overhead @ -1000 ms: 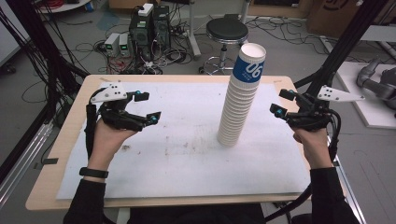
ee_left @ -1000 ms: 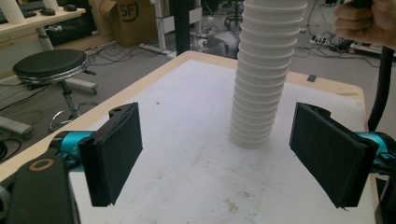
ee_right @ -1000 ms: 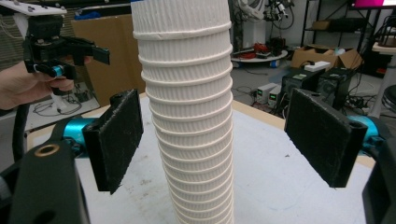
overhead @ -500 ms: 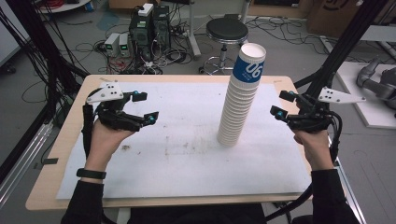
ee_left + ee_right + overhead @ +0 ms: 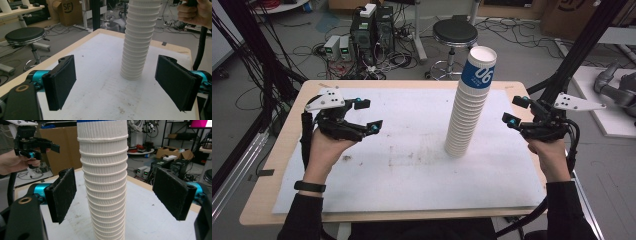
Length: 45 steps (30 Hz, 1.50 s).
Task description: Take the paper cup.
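A tall stack of white ribbed paper cups [image 5: 469,107] stands upright on the white sheet [image 5: 402,165], right of centre; its top cup has a blue band. My left gripper [image 5: 367,116] hovers over the sheet's left side, open, with nothing between its jaws. In the left gripper view the cup stack [image 5: 137,42] stands well beyond the black pads [image 5: 61,81]. My right gripper [image 5: 516,111] is held just right of the stack, open and apart from it. The right gripper view has the cup stack [image 5: 105,182] close ahead, between the lines of the two pads [image 5: 172,192].
The sheet covers a wooden table [image 5: 267,165]. Behind the table stand a black stool [image 5: 455,34], electronic boxes [image 5: 372,22] and many cables on the floor. Black frame posts [image 5: 582,47] rise at both sides of the table.
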Each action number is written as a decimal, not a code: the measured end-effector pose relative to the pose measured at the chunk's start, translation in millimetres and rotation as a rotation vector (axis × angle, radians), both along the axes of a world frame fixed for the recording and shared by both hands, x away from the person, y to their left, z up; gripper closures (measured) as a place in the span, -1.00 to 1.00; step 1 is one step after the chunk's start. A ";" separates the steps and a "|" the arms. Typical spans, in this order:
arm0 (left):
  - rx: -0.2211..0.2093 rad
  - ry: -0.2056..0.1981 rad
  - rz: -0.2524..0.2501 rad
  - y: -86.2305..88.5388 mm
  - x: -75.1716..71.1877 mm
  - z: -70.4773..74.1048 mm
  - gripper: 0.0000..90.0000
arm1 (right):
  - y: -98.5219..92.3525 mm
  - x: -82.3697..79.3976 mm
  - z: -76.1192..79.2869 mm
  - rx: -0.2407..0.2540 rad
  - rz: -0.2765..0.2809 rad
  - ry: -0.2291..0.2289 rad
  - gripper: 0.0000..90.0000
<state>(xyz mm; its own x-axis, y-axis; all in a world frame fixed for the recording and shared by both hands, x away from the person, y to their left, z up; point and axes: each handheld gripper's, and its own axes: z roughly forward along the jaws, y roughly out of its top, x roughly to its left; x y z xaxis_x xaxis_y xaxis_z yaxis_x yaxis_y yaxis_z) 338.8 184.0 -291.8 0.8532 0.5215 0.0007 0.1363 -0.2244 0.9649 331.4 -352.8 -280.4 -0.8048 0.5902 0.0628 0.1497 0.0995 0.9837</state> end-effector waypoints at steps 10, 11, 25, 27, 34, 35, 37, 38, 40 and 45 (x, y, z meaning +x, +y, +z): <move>0.001 0.009 -0.004 -1.0 0.7 -0.7 -0.62 | 6.6 4.1 -1.3 -0.015 0.015 0.009 -0.58; 0.002 0.009 -0.007 -0.9 0.8 -0.7 -0.62 | 7.4 4.8 -1.3 -0.019 0.018 0.012 -0.58; -0.005 0.016 -0.018 -2.5 0.8 -0.7 -0.62 | 23.4 15.8 6.4 -0.032 0.033 0.011 -0.58; -0.004 0.016 -0.020 -2.8 0.9 -0.7 -0.62 | 26.3 17.8 8.3 -0.037 0.038 0.010 -0.58; -0.007 0.016 -0.022 -3.4 0.1 -0.3 -0.62 | 36.9 23.5 14.4 -0.067 0.046 0.007 -0.58; -0.007 0.017 -0.021 -3.5 0.0 -0.2 -0.62 | 36.9 23.5 14.4 -0.067 0.046 0.007 -0.58; -0.005 0.016 -0.026 -3.5 0.0 0.0 -0.62 | 39.5 24.8 15.6 -0.068 0.050 -0.002 -0.58; -0.010 0.015 -0.026 -4.1 -0.1 -0.1 -0.62 | 41.2 25.4 16.2 -0.072 0.052 -0.002 -0.58; -0.009 0.017 -0.030 -4.2 -0.2 0.0 -0.62 | 44.3 27.9 16.6 -0.079 0.052 0.007 -0.58; -0.010 0.017 -0.034 -5.4 -0.5 0.1 -0.62 | 47.6 31.1 16.5 -0.082 0.050 0.014 -0.59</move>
